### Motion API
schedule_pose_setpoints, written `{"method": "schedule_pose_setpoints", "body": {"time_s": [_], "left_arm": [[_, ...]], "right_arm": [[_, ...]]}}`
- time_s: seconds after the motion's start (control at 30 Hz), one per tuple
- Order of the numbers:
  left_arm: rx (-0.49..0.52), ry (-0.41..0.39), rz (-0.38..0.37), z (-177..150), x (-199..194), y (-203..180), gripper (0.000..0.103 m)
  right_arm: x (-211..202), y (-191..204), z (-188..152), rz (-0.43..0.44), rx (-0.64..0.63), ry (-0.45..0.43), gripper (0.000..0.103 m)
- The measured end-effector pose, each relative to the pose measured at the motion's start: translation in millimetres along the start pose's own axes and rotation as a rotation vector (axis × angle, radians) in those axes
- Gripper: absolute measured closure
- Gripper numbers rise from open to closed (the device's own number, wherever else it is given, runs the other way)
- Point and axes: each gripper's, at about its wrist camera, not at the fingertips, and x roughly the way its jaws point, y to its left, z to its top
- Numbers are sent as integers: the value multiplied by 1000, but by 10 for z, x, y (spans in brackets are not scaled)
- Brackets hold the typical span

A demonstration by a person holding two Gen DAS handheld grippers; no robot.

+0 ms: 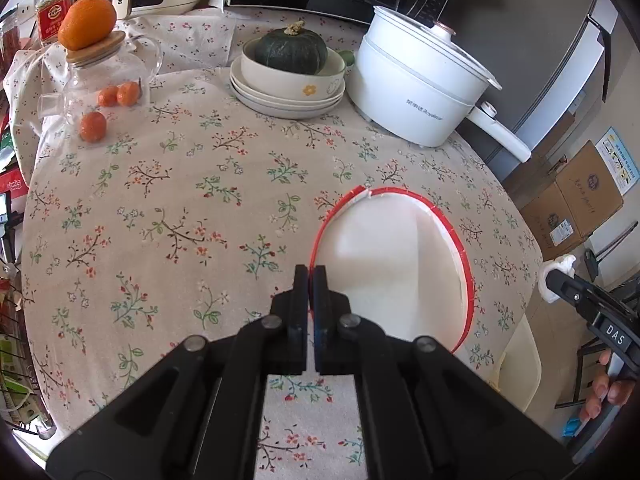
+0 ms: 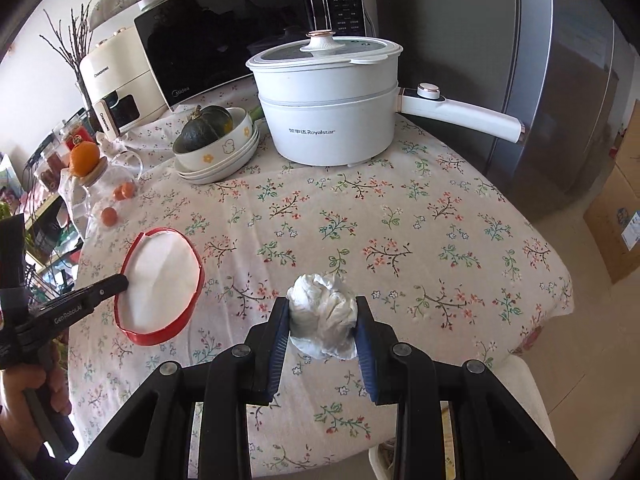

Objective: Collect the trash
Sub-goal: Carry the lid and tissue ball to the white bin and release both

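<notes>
A red-rimmed white paper bucket (image 1: 394,264) stands on the floral tablecloth; it also shows in the right wrist view (image 2: 160,280). My left gripper (image 1: 311,276) is shut on the bucket's near rim and holds it. My right gripper (image 2: 323,308) is shut on a crumpled white tissue (image 2: 324,314), held above the table to the right of the bucket. In the left wrist view the tissue (image 1: 556,276) and right gripper show at the far right, past the table edge.
A white electric pot (image 2: 332,112) with a long handle stands at the back. A green squash in stacked bowls (image 2: 216,140) sits left of it. A glass jar topped with an orange (image 1: 86,24), small oranges (image 1: 93,126), a microwave (image 2: 240,40) and cardboard boxes (image 1: 576,200) are around.
</notes>
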Motion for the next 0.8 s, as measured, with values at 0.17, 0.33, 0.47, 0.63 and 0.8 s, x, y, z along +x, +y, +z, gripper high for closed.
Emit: {"method": "schedule_pose_setpoints", "body": {"time_s": [0.17, 0.33, 0.47, 0.63, 0.8], "left_arm": [[23, -3, -50, -231, -226, -58, 101], [38, -9, -86, -384, -342, -120, 101], [39, 18, -130, -452, -267, -243, 101], [87, 45, -166, -493, -116, -557, 101], [185, 80, -205, -623, 62, -1090, 101]], "right_arm": [[-161, 12, -240, 5, 11, 5, 71], [-221, -86, -494, 11, 17, 9, 71], [-187, -266, -644, 22, 73, 75, 71], [-253, -532, -756, -8, 108, 92, 70], [-321, -913, -867, -68, 151, 104, 70]]}}
